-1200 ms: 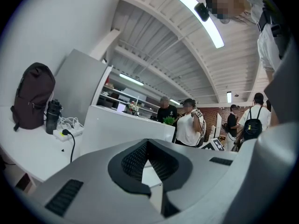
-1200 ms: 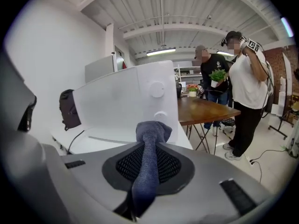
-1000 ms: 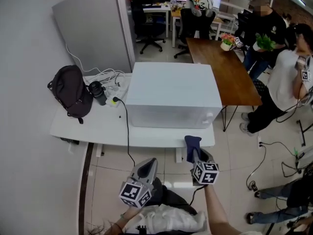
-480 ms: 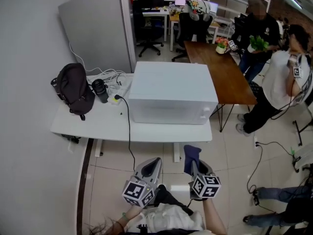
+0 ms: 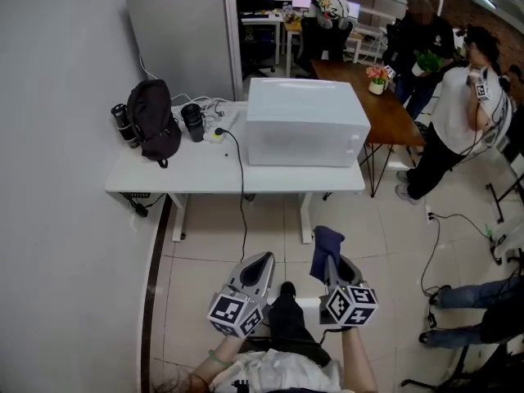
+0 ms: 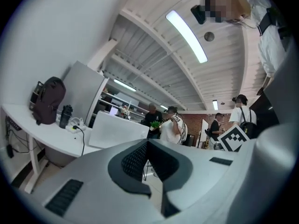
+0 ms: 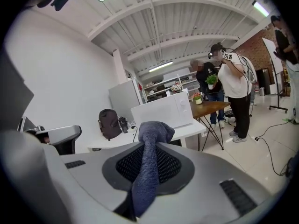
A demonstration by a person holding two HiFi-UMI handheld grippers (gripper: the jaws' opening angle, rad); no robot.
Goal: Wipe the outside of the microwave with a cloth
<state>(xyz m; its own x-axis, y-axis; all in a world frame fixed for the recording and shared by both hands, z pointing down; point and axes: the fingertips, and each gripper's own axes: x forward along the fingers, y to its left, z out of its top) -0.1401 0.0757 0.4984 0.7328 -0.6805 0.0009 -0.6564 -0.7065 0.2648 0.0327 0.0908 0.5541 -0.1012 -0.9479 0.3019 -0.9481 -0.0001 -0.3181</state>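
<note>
1. The right gripper (image 7: 147,166) was clamped on a dark blue cloth (image 7: 150,136), which stuck up out of its jaws.
2. The left gripper (image 6: 147,158) had its jaws pressed together with nothing between them.
3. The white microwave (image 5: 307,123) sat on a white table (image 5: 192,178), well apart from both grippers.
4. A black backpack (image 5: 155,119) stood near the table's left end.

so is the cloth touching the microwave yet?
No: the cloth is clamped in the right gripper over the floor, well short of the microwave on the white table.
</note>
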